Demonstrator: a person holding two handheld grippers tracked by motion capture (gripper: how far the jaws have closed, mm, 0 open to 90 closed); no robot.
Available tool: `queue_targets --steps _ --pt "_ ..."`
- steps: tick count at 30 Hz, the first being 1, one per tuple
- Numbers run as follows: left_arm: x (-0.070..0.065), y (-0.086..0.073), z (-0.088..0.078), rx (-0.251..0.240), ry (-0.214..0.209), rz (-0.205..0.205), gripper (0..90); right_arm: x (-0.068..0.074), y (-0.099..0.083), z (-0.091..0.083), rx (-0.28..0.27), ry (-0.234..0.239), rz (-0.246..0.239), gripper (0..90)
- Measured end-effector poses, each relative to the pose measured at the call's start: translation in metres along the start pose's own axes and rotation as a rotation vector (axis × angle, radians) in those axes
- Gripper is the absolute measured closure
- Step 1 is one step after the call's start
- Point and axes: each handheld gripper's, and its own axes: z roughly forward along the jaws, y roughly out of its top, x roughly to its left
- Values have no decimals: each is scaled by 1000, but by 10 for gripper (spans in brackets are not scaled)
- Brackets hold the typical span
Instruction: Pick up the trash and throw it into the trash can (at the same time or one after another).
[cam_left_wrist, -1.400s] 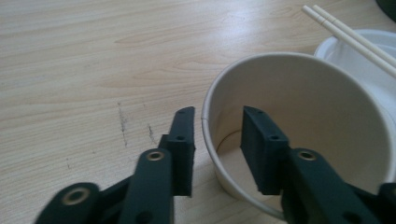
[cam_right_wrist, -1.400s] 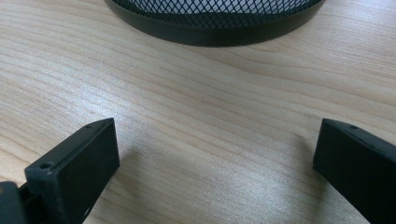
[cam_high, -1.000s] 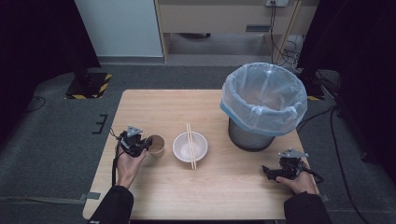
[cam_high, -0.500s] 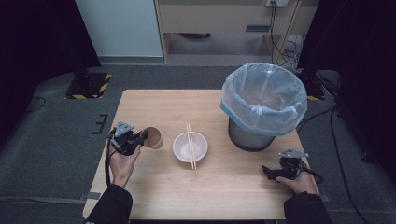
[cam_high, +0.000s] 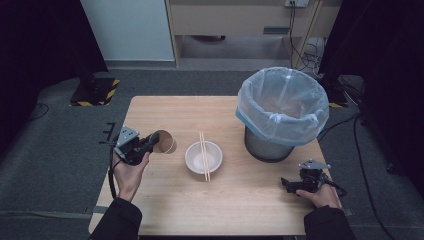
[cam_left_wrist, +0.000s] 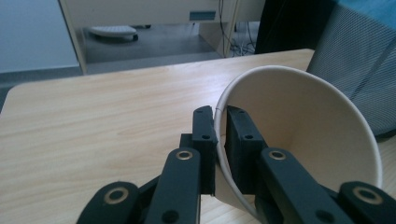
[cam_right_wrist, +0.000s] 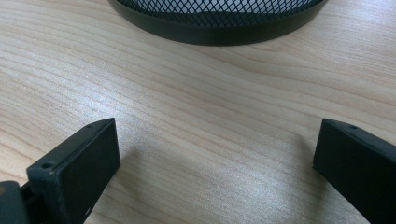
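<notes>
Paper, brown outside and pale cream inside, makes up the small round cup (cam_left_wrist: 299, 140) that the left gripper (cam_left_wrist: 220, 140) pinches by its rim, one black jaw inside the wall and one outside, so the cup hangs tipped on its side above the left part of the light wooden table (cam_high: 240, 210). Just beyond it sits a white round bowl (cam_high: 203, 157) with a pair of pale wooden chopsticks (cam_high: 204, 155) laid across its rim. Farther right stands a black mesh bin lined with a blue plastic bag (cam_high: 282, 112), and near its base the right gripper (cam_right_wrist: 215, 163) rests low over bare wood, jaws spread wide and empty.
</notes>
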Motion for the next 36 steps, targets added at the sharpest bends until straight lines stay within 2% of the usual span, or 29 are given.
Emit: queue_targets --steps 12,18,24,28,36 --pt "-25 36 -21 -133 -60 26 822 0 0 0 0 -1 0 7" --pt "-44 61 -23 -179 -87 74 821 0 0 0 0 -1 -1 7" --pt "-59 80 -18 -200 -110 109 822 0 0 0 2 1 -1 8" --pt "-65 89 -14 -215 -127 99 822 0 0 0 2 1 -1 8" --pt "-81 112 -6 -248 -147 110 822 0 0 0 2 1 -1 8"
